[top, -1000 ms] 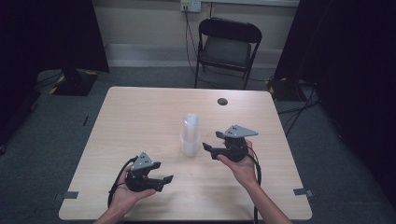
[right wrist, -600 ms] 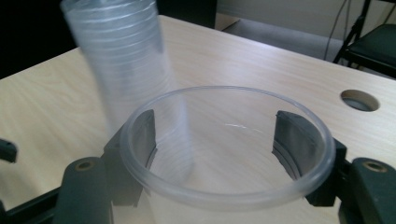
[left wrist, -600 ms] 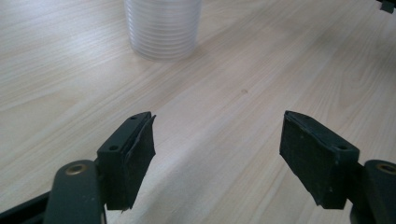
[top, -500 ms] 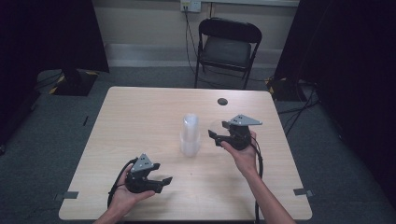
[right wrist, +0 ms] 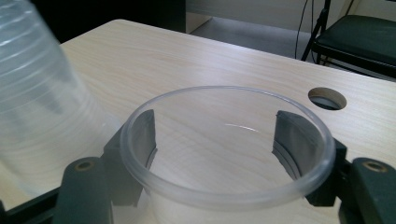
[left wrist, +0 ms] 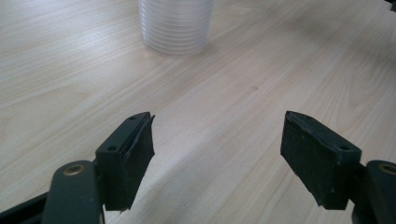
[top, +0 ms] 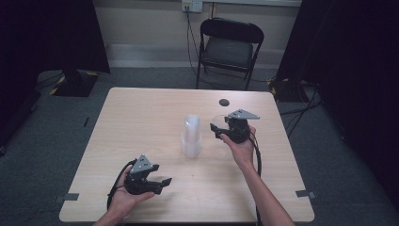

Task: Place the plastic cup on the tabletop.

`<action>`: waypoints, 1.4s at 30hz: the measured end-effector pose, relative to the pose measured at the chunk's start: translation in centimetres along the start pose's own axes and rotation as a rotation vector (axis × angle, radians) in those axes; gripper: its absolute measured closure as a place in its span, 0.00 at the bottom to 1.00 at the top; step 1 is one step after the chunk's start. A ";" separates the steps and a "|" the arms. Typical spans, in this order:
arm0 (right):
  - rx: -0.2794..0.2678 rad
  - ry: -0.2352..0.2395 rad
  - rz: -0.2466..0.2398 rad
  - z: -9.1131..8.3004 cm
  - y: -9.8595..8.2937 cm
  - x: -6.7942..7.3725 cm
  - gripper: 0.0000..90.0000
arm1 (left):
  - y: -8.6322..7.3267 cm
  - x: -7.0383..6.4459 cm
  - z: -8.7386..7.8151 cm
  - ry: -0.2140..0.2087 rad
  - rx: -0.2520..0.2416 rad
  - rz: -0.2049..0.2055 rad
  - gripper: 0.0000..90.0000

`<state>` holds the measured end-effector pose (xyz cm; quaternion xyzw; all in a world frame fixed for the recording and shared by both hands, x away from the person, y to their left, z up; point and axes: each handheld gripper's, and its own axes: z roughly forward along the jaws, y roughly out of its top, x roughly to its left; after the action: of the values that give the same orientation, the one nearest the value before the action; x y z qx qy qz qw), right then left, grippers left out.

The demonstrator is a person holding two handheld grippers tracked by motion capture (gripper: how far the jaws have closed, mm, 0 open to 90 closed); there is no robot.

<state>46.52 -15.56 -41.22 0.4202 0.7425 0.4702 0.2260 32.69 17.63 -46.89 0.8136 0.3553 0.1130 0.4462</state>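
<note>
At the table's near left, the left gripper (top: 162,181) rests with jaws spread wide and nothing between them. At mid-table stands the stack of clear cups (top: 192,136); a careless sweep could topple it. To its right the right gripper (top: 217,130) clasps a single clear cup (right wrist: 227,154), apparently lifted off the wood; too hard a squeeze could buckle its thin wall. Beyond lie a cable hole (top: 224,101) and a folding chair (top: 228,49).

Both grippers, left gripper (top: 162,181) and right gripper (top: 215,130), are black, each topped with a grey three-cornered plate and trailing a black cable; forearms bare.
</note>
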 end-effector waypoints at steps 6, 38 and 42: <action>0.013 -0.031 0.035 2.0 -0.3 -1.1 0.33 | 0.0 0.1 -0.1 0.003 -0.008 -0.006 0.28; 0.081 -0.056 0.088 6.0 -2.2 -2.8 0.29 | 0.0 0.2 0.1 0.000 0.002 0.004 0.28; 0.086 -0.048 0.086 5.7 -2.5 -2.7 0.28 | 0.0 0.2 0.2 0.000 0.003 0.006 0.28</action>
<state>51.12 -15.43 -46.16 0.4720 0.7377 0.4370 0.2051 32.90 17.67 -47.02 0.8153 0.3529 0.1140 0.4447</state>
